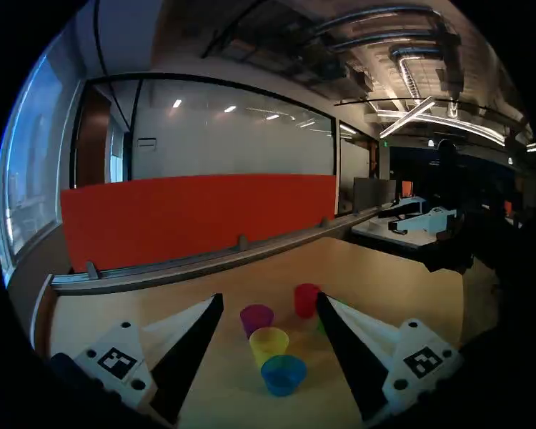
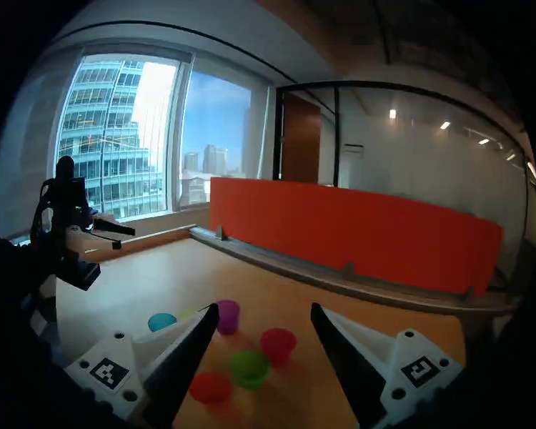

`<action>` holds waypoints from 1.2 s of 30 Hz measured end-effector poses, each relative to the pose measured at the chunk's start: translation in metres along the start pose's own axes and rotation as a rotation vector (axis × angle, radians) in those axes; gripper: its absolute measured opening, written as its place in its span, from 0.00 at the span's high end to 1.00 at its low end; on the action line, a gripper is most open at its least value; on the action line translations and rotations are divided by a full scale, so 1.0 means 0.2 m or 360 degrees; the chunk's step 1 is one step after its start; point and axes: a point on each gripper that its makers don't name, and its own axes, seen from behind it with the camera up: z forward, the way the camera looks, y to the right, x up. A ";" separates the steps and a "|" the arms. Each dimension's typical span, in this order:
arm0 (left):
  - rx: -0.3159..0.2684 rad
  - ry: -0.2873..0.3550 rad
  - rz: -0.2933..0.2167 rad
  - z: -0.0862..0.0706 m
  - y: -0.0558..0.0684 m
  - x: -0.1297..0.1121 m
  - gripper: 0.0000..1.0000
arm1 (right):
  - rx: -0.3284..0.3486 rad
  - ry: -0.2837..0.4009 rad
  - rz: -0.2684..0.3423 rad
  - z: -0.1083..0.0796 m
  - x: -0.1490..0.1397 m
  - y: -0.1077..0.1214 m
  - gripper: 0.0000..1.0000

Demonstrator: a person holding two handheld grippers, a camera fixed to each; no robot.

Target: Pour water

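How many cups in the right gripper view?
6: blue cup far left, yellow cup peeking past the claw finger, purple cup beside it; pink cup, green cup, red cup between the fingers.

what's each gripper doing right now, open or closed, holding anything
left gripper: open, holding nothing
right gripper: open, holding nothing

**Two low cameras, one shared tabletop**

In the left gripper view I look from close above the table [image 1: 382, 279], with the cups [image 1: 268, 343] between my jaws and the orange partition [image 1: 196, 214] ahead. The right gripper view shares all three, with windows [image 2: 125, 136] beyond its left-hand jaw.
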 end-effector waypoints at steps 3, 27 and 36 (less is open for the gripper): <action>-0.0010 -0.0036 0.0013 0.02 0.00 -0.06 0.03 | 0.0010 -0.0030 -0.0006 0.02 -0.03 -0.01 0.01; -0.0099 -0.0244 0.0066 0.16 0.07 -0.43 0.03 | 0.0063 -0.0174 0.0064 0.21 -0.28 0.02 0.01; -0.0128 -0.0297 0.0075 0.19 0.08 -0.53 0.04 | 0.0069 -0.0207 0.0073 0.25 -0.34 0.03 0.01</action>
